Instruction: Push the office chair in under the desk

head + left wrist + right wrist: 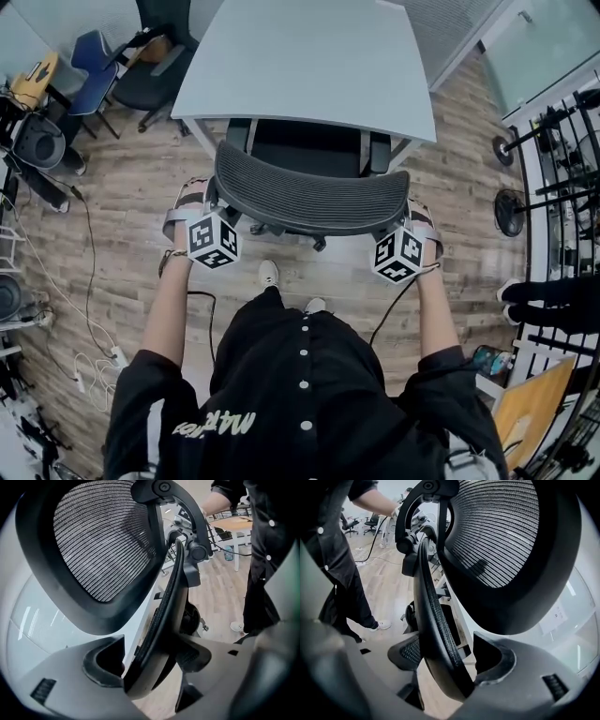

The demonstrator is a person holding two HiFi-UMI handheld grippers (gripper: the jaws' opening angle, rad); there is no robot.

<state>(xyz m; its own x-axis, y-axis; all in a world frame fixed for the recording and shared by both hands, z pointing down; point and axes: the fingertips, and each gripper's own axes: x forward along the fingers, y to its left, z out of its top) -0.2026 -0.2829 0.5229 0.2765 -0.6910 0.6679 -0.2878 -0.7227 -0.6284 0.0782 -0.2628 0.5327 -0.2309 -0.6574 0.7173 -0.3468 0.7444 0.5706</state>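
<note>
The black mesh office chair [309, 192] stands at the near edge of the light grey desk [309, 56], with its seat and armrests partly under the top. My left gripper [208, 202] is shut on the left end of the backrest, and my right gripper [410, 217] is shut on the right end. In the left gripper view the backrest's edge [161, 620] runs between the jaws of the left gripper [152, 660], with the mesh headrest [98, 541] above. In the right gripper view the backrest's edge [431, 620] sits likewise in the right gripper [450, 660].
A blue chair [94, 56] and another black chair [155, 75] stand at the desk's far left. Cables [84, 347] trail over the wooden floor on the left. A fan [511, 211] and metal racks [562, 141] stand on the right, a wooden board [530, 403] at lower right.
</note>
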